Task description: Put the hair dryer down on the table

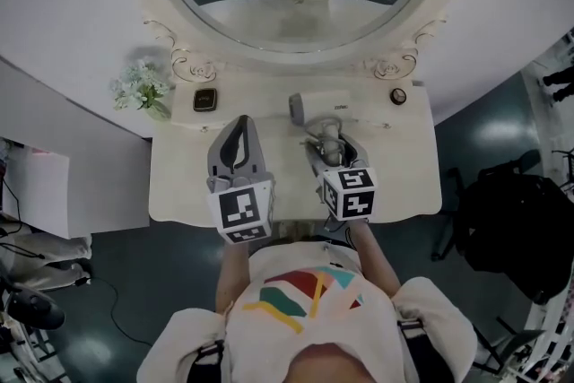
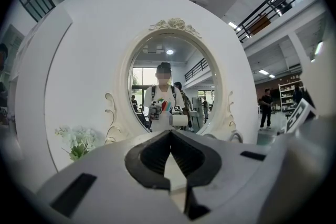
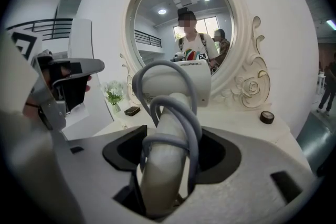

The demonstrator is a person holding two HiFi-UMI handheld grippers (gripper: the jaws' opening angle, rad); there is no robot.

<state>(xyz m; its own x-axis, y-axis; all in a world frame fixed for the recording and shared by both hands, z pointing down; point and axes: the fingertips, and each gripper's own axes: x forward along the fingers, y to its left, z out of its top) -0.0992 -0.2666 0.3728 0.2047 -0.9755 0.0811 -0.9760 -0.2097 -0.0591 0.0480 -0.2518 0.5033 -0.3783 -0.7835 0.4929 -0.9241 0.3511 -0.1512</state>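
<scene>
The white table [image 1: 179, 184] lies under both pairs of jaws, with the oval mirror [image 1: 296, 13] beyond them. The right gripper [image 3: 163, 165] has its jaws clamped on the handle of the hair dryer [image 3: 173, 86], cord looped round it. The dryer's head stands past the jaw tips, over the table; contact cannot be told. The left gripper [image 2: 170, 152] has its jaw tips together, empty. Flowers [image 1: 143, 90] stand ahead, to its left.
</scene>
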